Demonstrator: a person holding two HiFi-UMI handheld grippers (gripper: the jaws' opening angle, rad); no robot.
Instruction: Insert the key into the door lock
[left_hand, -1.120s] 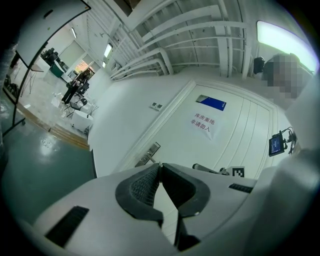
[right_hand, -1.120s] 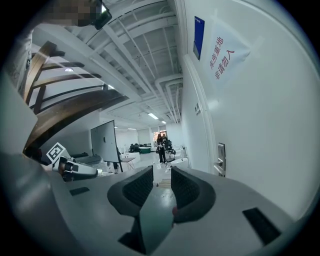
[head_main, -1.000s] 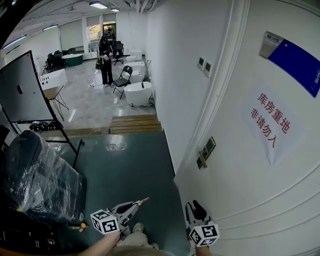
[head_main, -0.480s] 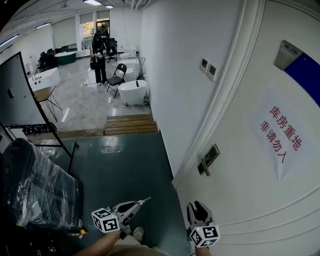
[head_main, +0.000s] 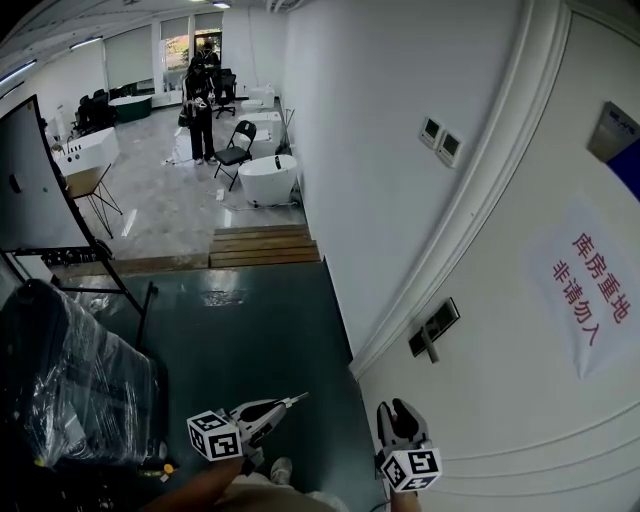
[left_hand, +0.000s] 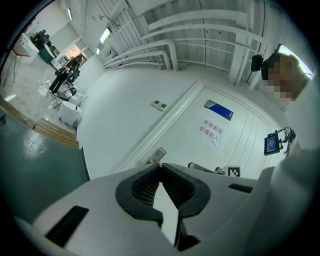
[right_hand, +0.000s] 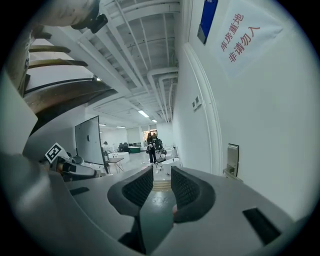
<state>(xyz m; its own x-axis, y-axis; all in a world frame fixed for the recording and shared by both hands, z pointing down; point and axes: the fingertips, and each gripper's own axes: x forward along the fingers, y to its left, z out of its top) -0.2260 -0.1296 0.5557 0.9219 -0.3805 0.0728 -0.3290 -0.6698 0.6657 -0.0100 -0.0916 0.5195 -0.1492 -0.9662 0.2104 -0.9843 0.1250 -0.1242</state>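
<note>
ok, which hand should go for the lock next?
Left, probably. The left hand-held gripper is shut on what looks like the key, and its view lines up on the lock. The right hand-held gripper is nearer the door but open, empty.

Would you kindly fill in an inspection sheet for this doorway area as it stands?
Surface: dark green floor, wooden step beyond.
Job's things: white door with paper notice; lock with handle at its edge; what looks like the key, poking from the left gripper.
Clutter: plastic-wrapped case and board on a stand, both at left.
Grippers: left gripper shut on key; right gripper open, empty, beside door.
Cables: nothing seen.
Surroundings: white wall with switches; person and chair far off.
</note>
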